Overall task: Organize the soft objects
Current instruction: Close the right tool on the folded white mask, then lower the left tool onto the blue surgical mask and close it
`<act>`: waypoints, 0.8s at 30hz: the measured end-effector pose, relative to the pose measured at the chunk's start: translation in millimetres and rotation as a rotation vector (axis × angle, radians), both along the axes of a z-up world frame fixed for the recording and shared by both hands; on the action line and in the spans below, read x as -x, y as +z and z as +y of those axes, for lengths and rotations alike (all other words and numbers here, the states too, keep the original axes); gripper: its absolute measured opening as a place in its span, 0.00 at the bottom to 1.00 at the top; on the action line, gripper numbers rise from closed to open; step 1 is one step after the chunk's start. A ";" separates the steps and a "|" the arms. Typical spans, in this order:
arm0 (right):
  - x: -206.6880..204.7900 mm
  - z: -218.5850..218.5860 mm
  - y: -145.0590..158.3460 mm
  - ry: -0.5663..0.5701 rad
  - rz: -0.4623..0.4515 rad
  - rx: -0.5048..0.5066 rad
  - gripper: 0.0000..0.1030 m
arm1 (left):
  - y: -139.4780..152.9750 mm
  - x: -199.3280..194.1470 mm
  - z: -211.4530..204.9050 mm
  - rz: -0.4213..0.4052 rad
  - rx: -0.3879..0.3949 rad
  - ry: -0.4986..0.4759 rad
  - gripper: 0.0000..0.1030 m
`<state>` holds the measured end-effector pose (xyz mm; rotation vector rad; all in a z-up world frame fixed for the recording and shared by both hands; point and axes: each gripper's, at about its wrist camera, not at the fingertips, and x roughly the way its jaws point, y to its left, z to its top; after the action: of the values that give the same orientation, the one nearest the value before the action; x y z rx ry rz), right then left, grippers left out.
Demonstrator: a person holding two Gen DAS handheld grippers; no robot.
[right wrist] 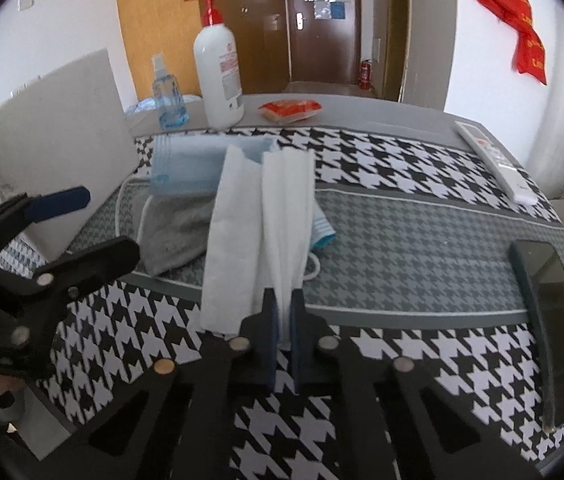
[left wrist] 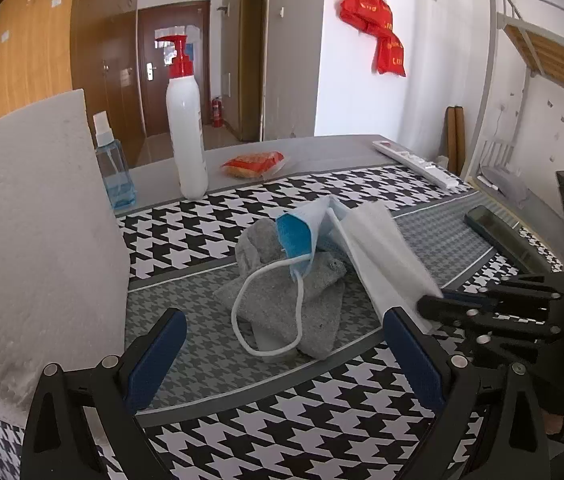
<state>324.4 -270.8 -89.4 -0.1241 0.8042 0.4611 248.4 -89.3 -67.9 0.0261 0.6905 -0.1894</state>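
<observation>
A blue face mask (left wrist: pixel 302 236) with white ear loops lies twisted over a grey sock (left wrist: pixel 282 296) on the houndstooth cloth (left wrist: pixel 322 420). My right gripper (right wrist: pixel 284 312) is shut on the white edge of the mask (right wrist: pixel 278 208) and holds it lifted; it also shows in the left wrist view (left wrist: pixel 428 304). The sock (right wrist: pixel 178 232) lies left of it. My left gripper (left wrist: pixel 282 344) is open, fingers either side of the sock and ear loop, just short of them; it also shows in the right wrist view (right wrist: pixel 82 224).
A white foam block (left wrist: pixel 34 240) stands at the left. A pump bottle (left wrist: pixel 186 132), a blue spray bottle (left wrist: pixel 116 168) and a red snack packet (left wrist: pixel 254 164) stand behind. A remote (left wrist: pixel 418 162) and a phone (left wrist: pixel 506 236) lie at the right.
</observation>
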 end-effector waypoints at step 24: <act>45.4 -52.6 31.8 -0.116 -0.088 -0.077 0.08 | 1.3 5.2 -2.7 -0.004 0.024 -0.030 0.96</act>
<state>279.0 -323.4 -57.6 -0.0264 0.7027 0.3739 243.2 -91.9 -66.6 0.0135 0.6842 -0.2263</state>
